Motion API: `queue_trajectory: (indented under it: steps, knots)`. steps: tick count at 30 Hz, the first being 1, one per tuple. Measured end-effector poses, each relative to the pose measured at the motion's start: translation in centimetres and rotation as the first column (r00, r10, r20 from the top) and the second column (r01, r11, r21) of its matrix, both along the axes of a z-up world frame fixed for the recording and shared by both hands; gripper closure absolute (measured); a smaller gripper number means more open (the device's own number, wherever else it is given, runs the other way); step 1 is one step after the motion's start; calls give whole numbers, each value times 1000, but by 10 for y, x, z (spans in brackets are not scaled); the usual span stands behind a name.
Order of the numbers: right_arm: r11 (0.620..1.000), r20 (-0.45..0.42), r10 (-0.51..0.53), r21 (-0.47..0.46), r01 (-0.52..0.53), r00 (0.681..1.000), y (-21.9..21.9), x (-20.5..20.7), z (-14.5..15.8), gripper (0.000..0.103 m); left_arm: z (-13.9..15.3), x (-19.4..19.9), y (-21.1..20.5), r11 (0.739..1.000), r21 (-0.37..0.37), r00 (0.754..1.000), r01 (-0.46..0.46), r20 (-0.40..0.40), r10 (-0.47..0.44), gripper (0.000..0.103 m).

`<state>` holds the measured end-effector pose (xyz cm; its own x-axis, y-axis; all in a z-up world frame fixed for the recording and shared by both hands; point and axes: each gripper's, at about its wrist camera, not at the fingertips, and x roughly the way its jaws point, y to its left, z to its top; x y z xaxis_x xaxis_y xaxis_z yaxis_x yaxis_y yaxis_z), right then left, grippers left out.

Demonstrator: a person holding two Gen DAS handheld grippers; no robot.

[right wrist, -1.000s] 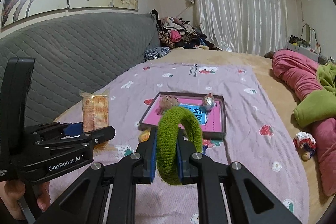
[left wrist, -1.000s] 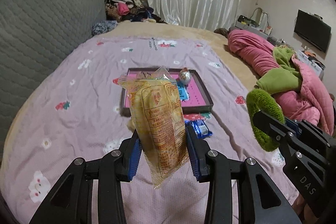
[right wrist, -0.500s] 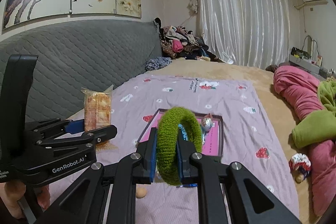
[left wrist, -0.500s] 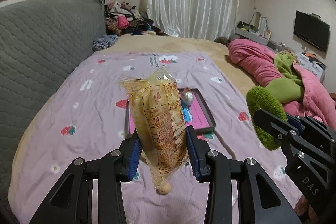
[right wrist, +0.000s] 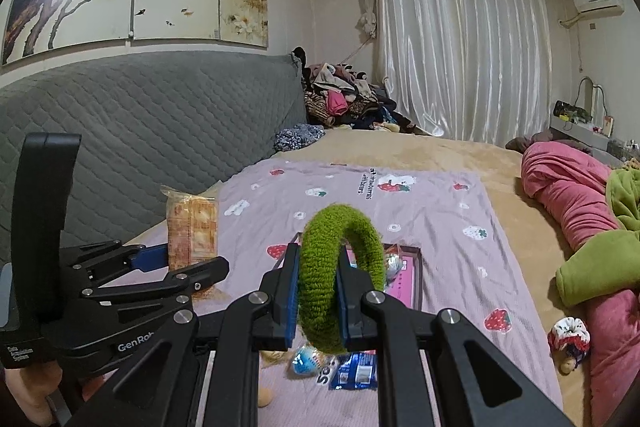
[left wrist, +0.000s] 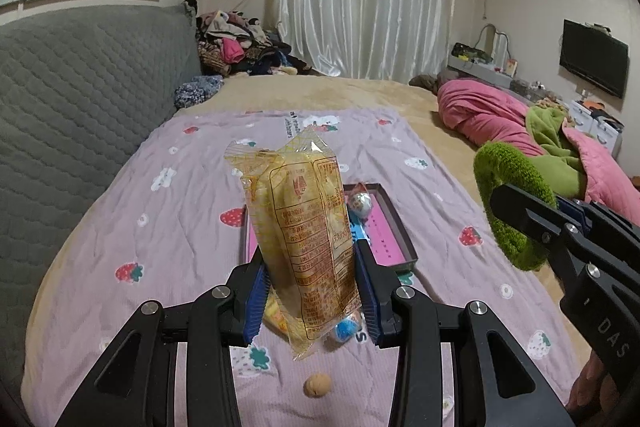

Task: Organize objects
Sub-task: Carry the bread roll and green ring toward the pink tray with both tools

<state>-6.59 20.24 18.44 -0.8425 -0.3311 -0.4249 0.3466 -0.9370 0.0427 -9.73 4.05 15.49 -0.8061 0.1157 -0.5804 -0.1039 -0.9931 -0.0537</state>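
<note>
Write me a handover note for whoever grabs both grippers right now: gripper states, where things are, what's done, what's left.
Left gripper: shut on the yellow snack packet, held upright above the bed.
Right gripper: shut on the green fuzzy ring, also in the air.
Pink tray on the purple blanket holds a foil-wrapped ball.
Loose by the tray: blue wrapper, round blue sweet, walnut.
Left, probably: place both held items, then gather the loose ones.

The purple blanket [left wrist: 168,227] lies bare toward 9 o'clock. At 12 o'clock the tray [left wrist: 394,223] blocks; loose snacks [right wrist: 356,371] and a nut [left wrist: 317,385] crowd 6 o'clock.
</note>
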Motion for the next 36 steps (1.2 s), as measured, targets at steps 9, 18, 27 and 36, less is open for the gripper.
queue_trajectory:
  steps: [9, 18, 27, 36]
  knots:
    - [1000, -23, -16, -10, 15, 1000, 7, -31, 10, 87, 6, -31, -3, 1000, -13, 1000, -11, -12, 11, 62]
    - [1000, -33, -22, -21, 22, 999, 11, -60, 5, 87, 3, -67, -7, 1000, -14, 999, -24, -21, 24, 62]
    - [999, -40, -19, -41, 18, 999, 15, -94, -11, 87, -14, -113, -2, 1000, -1, 1000, -24, -5, 24, 62]
    - [998, -22, -38, -47, 37, 999, 18, -132, -40, 87, -45, -158, -5, 1000, 1, 1000, -27, 16, 27, 62]
